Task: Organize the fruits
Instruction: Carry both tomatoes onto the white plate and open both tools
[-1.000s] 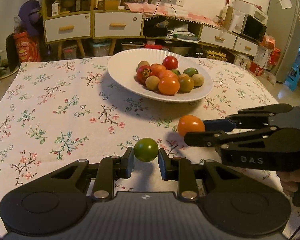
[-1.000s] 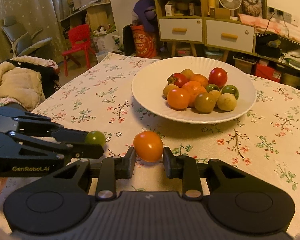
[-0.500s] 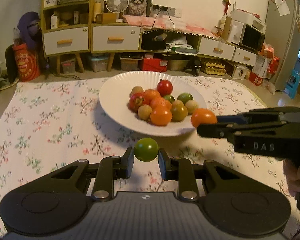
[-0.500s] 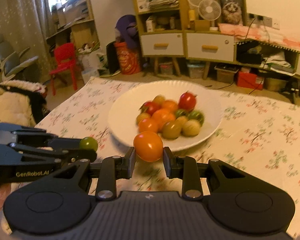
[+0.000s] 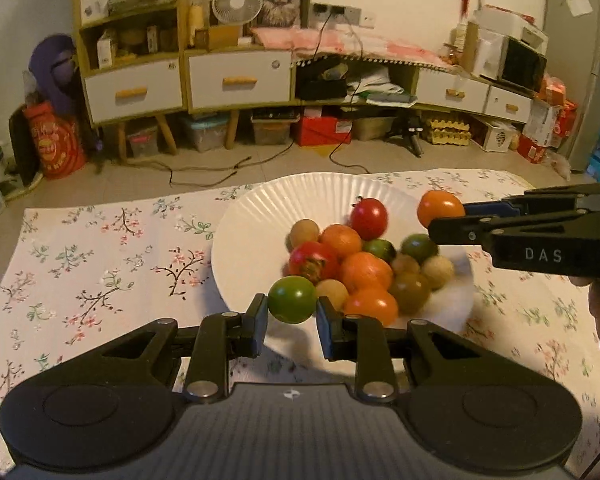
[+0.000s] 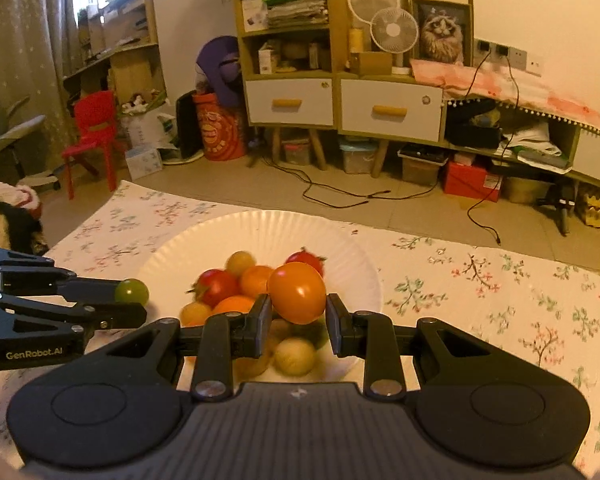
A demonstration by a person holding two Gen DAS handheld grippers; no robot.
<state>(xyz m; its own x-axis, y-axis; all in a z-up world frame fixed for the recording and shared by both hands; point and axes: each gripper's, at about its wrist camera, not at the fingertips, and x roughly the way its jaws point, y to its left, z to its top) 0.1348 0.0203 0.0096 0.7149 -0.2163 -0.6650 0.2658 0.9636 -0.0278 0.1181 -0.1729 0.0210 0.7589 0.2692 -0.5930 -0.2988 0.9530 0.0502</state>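
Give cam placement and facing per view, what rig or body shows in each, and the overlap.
Left wrist: on the left hand-held gripper, looking along its fingers at the green tomato it clamps over the white plate; the right hand-held gripper enters from the right side.
Right wrist: on the right hand-held gripper, facing the orange tomato it clamps; the left hand-held gripper enters from the left side.
Shared: plate, fruit pile, floral tablecloth, drawer cabinet.

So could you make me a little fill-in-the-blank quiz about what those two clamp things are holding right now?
1. The left gripper is shut on a small ____ tomato.
2. The right gripper is shut on an ____ tomato.
3. Both held tomatoes hang above the white ____, where more tomatoes are piled.
4. The table is covered by a cloth with a ____ print.

Missing words: green; orange; plate; floral
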